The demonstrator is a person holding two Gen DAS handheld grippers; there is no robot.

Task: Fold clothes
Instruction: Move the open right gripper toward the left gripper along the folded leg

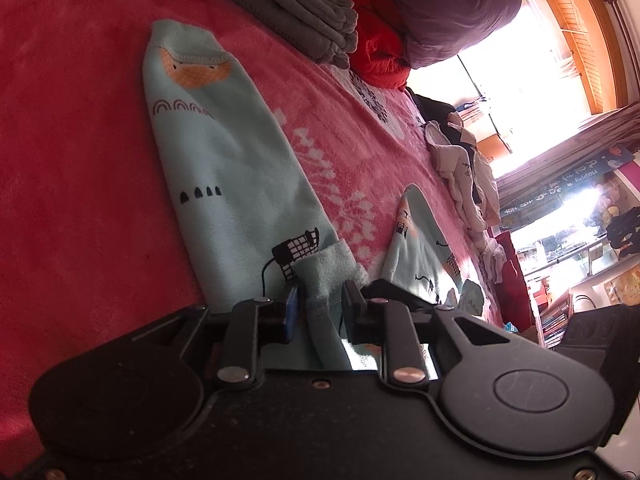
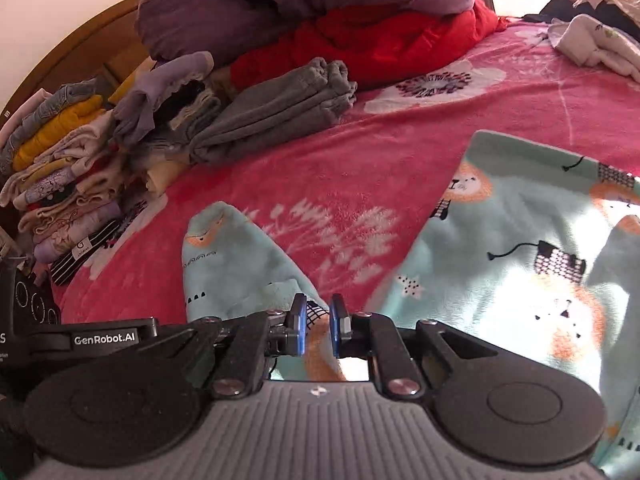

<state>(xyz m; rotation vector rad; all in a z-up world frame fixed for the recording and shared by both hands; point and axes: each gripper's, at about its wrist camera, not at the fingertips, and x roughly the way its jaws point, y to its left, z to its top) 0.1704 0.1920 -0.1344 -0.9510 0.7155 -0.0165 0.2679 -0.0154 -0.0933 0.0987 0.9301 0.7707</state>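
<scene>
Left gripper (image 1: 320,300) jaws slightly apart around the cuff of the mint printed garment (image 1: 224,168) spread on the pink blanket (image 1: 80,160); right gripper (image 2: 318,320) jaws narrowly apart over its fabric, grip uncertain; one folded grey garment (image 2: 280,108) beyond

The left tongs (image 1: 320,304) stand a little apart with a bunched fold of the mint printed garment (image 1: 224,168) between the fingers (image 1: 354,300); whether the pads press it cannot be told. A long mint sleeve runs ahead from the tongs across the pink blanket (image 1: 80,140) of the bed. Farther ahead lie folded grey clothes (image 1: 304,12), a red cloth (image 1: 380,56) and a purple quilt (image 1: 448,8). To the right lie white garments (image 1: 460,168).
</scene>
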